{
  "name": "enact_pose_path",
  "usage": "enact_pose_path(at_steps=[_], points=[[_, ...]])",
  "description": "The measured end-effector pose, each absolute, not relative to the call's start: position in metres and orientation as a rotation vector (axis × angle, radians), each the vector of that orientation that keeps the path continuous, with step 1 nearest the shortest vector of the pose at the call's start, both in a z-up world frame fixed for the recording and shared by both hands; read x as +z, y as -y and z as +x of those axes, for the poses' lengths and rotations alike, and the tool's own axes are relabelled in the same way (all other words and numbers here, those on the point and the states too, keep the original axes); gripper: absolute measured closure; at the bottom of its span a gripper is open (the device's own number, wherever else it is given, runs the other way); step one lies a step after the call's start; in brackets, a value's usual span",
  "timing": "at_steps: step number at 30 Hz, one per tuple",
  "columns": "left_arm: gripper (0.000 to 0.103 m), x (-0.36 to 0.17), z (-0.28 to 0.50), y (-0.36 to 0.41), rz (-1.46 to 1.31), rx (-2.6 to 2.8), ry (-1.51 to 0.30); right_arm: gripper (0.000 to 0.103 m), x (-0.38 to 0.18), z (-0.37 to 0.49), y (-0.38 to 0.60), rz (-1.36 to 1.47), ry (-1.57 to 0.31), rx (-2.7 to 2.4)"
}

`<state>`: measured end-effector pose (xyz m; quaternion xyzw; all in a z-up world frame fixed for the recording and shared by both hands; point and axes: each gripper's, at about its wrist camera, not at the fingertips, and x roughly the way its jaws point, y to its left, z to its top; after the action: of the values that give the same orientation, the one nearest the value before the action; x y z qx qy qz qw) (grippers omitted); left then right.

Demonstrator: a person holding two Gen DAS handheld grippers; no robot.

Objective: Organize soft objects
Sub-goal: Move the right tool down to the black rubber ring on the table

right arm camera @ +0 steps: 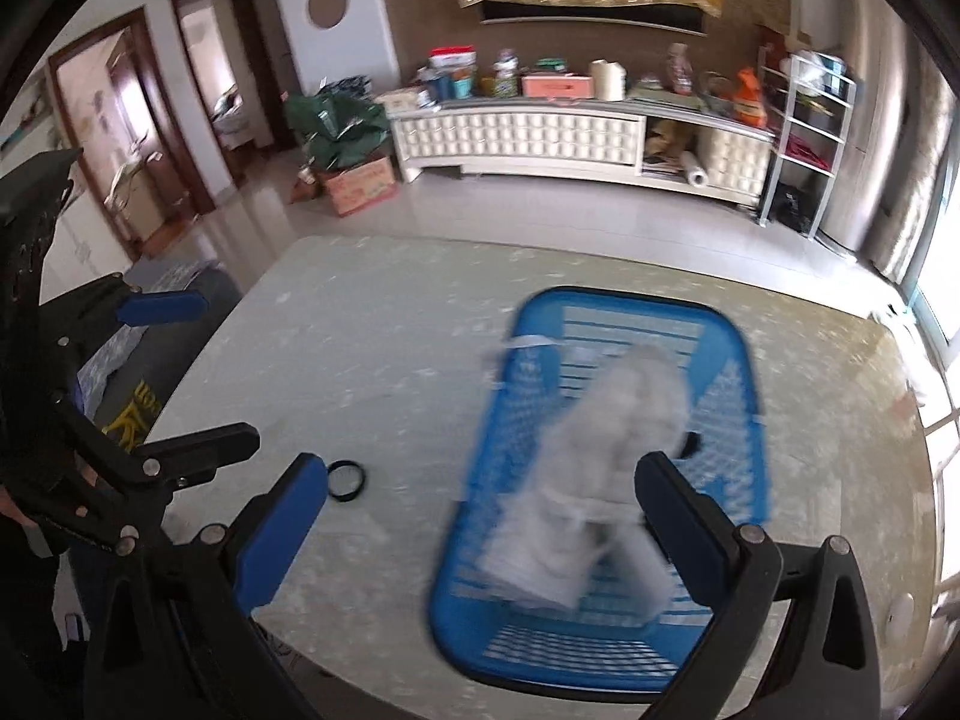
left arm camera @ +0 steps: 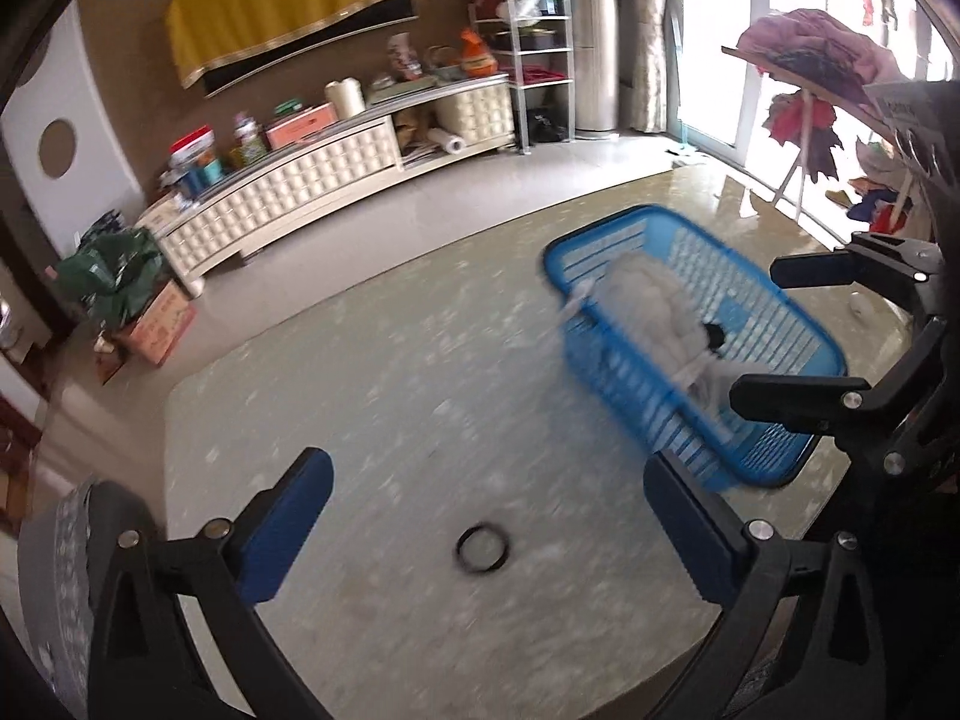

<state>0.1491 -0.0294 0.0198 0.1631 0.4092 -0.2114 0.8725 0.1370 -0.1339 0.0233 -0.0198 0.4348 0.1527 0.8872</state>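
A blue slatted plastic basket [left arm camera: 600, 252] [right arm camera: 600, 294] stands on the pale marble-pattern table [left arm camera: 372, 372] [right arm camera: 372, 336]. A pale grey-white soft cloth [left arm camera: 648, 306] [right arm camera: 612, 444], blurred, lies inside it, with one strip hanging over the rim. My left gripper [left arm camera: 489, 516] [right arm camera: 228, 369] is open to the left of the basket, over bare table, with nothing between its blue pads. My right gripper [right arm camera: 480, 510] [left arm camera: 756, 330] is open above the basket's near left corner, and its pads touch nothing. A black ring [left arm camera: 482, 549] [right arm camera: 346, 480] lies on the table between the two grippers.
A chair with a grey patterned cushion [left arm camera: 60, 570] [right arm camera: 150, 372] stands at the table's left edge. Beyond the table are tiled floor and a long white cabinet [left arm camera: 312, 180] [right arm camera: 540, 132]. A rack with clothes [left arm camera: 810, 60] stands by the window.
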Motion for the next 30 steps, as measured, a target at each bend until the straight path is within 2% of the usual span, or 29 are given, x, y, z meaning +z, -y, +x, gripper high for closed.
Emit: enact_pose_path(at_steps=[16, 23, 30], points=[[0.000, -0.048, 0.137, -0.108, 0.182, -0.210, -0.995, 0.000, -0.061, 0.177, 0.002, -0.223, -1.102, 0.435], [0.000, -0.092, 0.149, -0.132, 0.107, -0.192, -1.073, 0.000, -0.123, 0.193, -0.025, -0.268, -1.207, 0.422], [0.000, -0.111, 0.159, -0.138, 0.081, -0.189, -1.117, 0.001, -0.154, 0.205, -0.033, -0.279, -1.262, 0.383]])
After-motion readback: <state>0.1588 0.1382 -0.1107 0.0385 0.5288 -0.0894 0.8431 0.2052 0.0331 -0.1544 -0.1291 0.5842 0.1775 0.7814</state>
